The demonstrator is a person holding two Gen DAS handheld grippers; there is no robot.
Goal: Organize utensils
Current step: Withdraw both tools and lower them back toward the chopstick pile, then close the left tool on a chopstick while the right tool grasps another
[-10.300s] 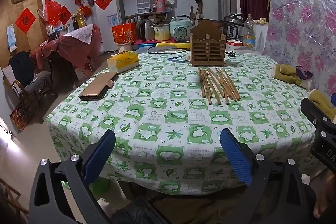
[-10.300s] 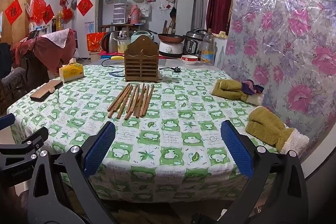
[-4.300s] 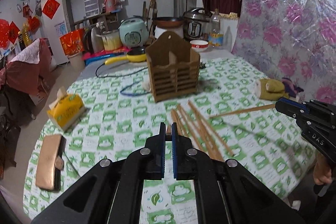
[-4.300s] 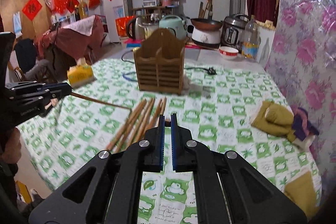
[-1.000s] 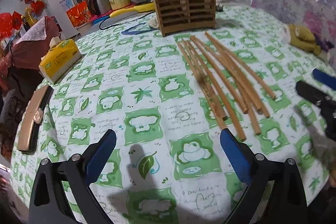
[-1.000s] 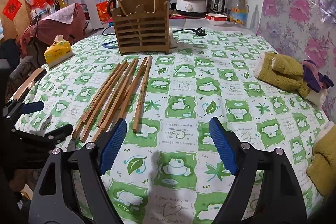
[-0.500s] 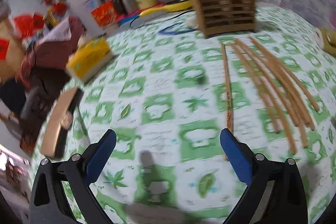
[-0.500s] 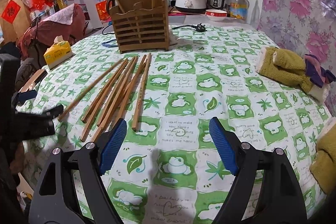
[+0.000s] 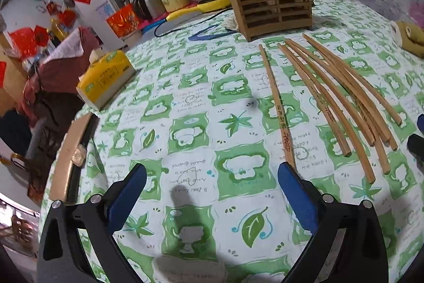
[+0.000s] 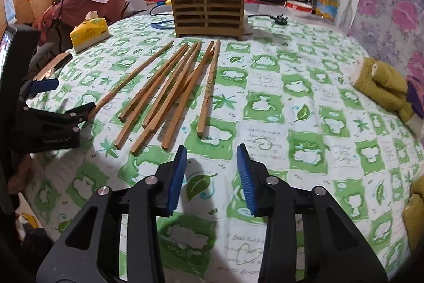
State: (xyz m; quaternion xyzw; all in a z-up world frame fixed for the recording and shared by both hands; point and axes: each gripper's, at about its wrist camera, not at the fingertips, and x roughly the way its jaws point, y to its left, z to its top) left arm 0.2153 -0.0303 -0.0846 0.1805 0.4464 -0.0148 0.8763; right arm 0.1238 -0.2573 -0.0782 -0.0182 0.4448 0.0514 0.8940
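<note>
Several wooden chopsticks point(image 10: 169, 89) lie fanned on the green-checked tablecloth point(image 10: 304, 150), in front of a slatted wooden holder point(image 10: 209, 7) with two chopsticks standing in it. My right gripper point(image 10: 210, 150) hovers low over the cloth with its jaws closing. Nothing is between them, and the rightmost chopstick's near end point(image 10: 200, 133) lies just ahead of the gap. My left gripper point(image 9: 212, 169) is open wide. A single chopstick point(image 9: 278, 102) lies apart from the bunch point(image 9: 341, 102), and its near end reaches the right fingertip point(image 9: 285, 167). The holder point(image 9: 270, 4) stands behind.
A yellow tissue pack point(image 9: 106, 81) and a brown flat case point(image 9: 69, 158) lie at the table's left edge. Mustard gloves point(image 10: 384, 86) sit at the right. A plug and cable point(image 10: 281, 19), a bottle and cookers stand behind the holder.
The right jaws have narrowed a lot. Both grippers have dropped closer to the chopsticks' near ends. One chopstick now lies apart, left of the bunch.
</note>
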